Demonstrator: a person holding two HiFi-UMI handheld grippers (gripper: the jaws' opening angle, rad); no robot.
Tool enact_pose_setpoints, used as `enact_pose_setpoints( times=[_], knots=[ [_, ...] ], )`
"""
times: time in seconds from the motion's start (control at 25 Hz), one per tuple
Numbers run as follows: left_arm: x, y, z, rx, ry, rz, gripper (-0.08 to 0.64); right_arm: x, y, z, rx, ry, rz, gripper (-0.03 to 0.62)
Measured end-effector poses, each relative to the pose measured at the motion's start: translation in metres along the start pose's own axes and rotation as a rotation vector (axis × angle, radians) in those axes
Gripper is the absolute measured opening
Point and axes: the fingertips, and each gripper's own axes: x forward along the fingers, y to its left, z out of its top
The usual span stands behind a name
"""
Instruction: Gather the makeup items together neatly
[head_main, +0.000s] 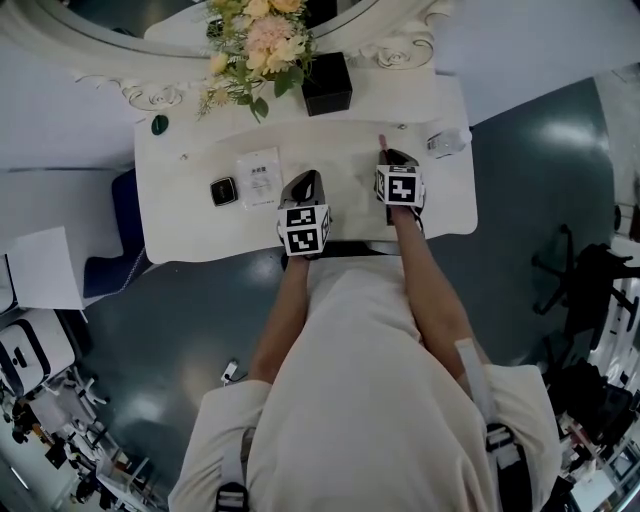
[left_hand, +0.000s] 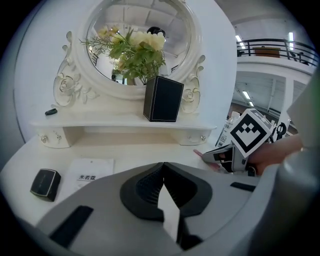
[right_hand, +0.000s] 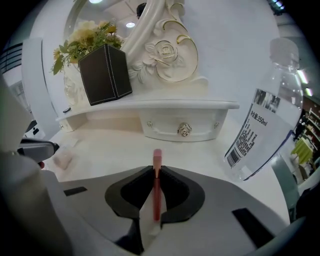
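While the right gripper (right_hand: 156, 169) sits over the right half of the desk (head_main: 190, 232), its dark ribbed fingers (right_hand: 180, 192) are pressed together on a slim pink stick (right_hand: 157, 187). This stick is a straight, square-ended makeup item that juts past the fingertips toward the far side. The left gripper (left_hand: 162, 165), near the middle of the desk, has its fingers (left_hand: 145, 192) closed tip to tip with nothing between them.

The desk is smooth white with rounded corners. Left of the left gripper lies a flat white sachet (head_main: 260, 178) with dark print. Just left of that is a small black square case (head_main: 223, 190) with rounded corners.

Along the far edge runs a raised white shelf (right_hand: 150, 106). It has a shallow drawer with a rose-shaped knob (right_hand: 184, 130). Above it rises a carved mirror frame (right_hand: 167, 52) with rose reliefs.

A black cube-shaped box (left_hand: 163, 99) with pale stitched edges stands on the shelf beside pale flowers (head_main: 255, 40). What the box holds cannot be told.

At the far right is a clear plastic bottle (right_hand: 265, 115) with a printed label. Its contents are unclear.
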Motion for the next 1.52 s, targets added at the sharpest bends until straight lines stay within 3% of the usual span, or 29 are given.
enact_pose_setpoints(
  times=[0.32, 0.92, 1.52],
  knots=[
    [-0.022, 0.027, -0.002, -0.012, -0.004, 0.008, 0.015, -0.012, 0.026, -0.003, 0.016, -0.015, -0.015, 0.077],
    [-0.086, 0.096, -0.011, 0.005, 0.029, -0.014, 0.015, -0.037, 0.128, -0.026, 0.144, -0.022, -0.021, 0.077],
    [-0.103, 0.161, -0.011, -0.002, -0.022, 0.01, 0.015, -0.014, 0.178, -0.017, 0.135, -0.056, -0.021, 0.077]
  ],
)
